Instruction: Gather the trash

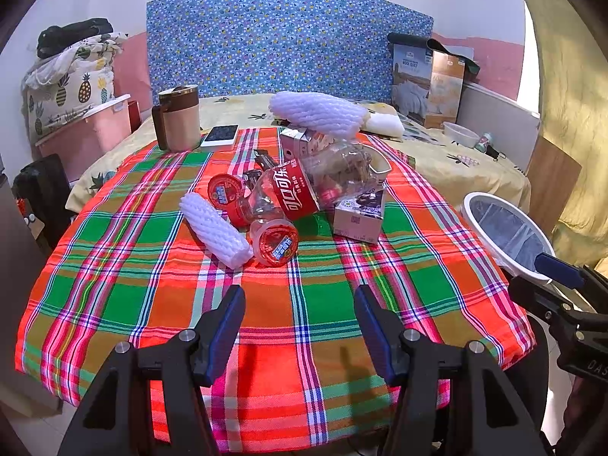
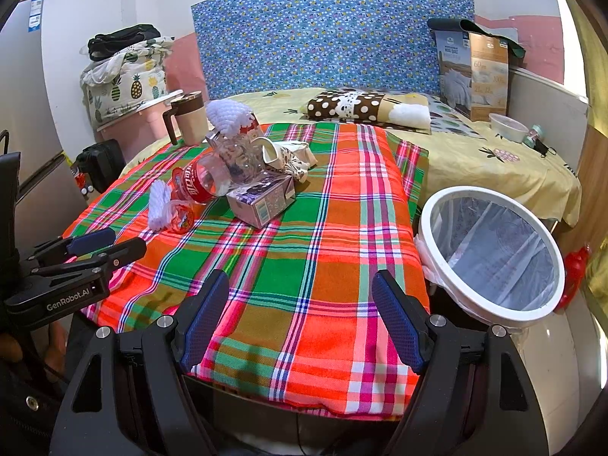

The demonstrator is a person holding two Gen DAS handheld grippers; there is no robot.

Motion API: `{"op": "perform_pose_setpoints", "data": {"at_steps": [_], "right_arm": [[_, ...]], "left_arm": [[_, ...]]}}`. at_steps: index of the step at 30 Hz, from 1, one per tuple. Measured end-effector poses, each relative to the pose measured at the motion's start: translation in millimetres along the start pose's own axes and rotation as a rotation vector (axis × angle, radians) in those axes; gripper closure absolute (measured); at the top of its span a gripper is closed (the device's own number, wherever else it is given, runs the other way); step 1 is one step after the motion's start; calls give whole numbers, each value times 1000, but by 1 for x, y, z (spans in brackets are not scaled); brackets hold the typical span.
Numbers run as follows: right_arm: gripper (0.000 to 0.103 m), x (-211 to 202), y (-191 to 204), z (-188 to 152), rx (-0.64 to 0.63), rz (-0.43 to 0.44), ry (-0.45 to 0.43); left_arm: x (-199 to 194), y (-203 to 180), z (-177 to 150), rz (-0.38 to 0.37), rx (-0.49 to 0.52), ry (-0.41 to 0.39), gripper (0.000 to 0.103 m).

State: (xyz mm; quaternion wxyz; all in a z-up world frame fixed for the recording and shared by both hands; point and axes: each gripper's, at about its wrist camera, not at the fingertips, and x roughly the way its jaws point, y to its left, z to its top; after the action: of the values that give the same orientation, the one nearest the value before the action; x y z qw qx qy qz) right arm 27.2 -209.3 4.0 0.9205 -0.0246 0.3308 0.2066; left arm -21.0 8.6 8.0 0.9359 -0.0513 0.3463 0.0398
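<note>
A pile of trash lies on the plaid cloth (image 1: 144,250): a crushed cola bottle (image 1: 300,190), a white foam net (image 1: 214,230), a red jelly cup (image 1: 275,242), a second red cup (image 1: 225,189), a small carton (image 1: 359,214) and a larger foam net (image 1: 315,112) on another carton. The pile also shows in the right wrist view, with the bottle (image 2: 205,180) and carton (image 2: 262,197). My left gripper (image 1: 300,296) is open and empty, short of the pile. My right gripper (image 2: 300,285) is open and empty over the cloth's near edge. A white lined trash bin (image 2: 490,250) stands right of the table.
A beige mug (image 1: 178,117) and a phone (image 1: 220,135) sit at the cloth's far left. Behind is a bed with a yellow sheet (image 2: 475,159), a pillow (image 2: 364,108), boxes and a bowl (image 2: 507,127). A pink bin with bedding (image 1: 83,133) stands at left.
</note>
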Motion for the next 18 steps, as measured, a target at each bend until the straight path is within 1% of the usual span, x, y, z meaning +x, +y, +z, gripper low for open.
{"op": "perform_pose_setpoints", "data": {"at_steps": [10, 18], "right_arm": [[24, 5, 0, 0, 5, -6, 8], [24, 25, 4, 8, 7, 18, 18]], "left_arm": [[4, 4, -1, 3, -8, 9, 44], [18, 17, 3, 21, -33, 24, 44]]}}
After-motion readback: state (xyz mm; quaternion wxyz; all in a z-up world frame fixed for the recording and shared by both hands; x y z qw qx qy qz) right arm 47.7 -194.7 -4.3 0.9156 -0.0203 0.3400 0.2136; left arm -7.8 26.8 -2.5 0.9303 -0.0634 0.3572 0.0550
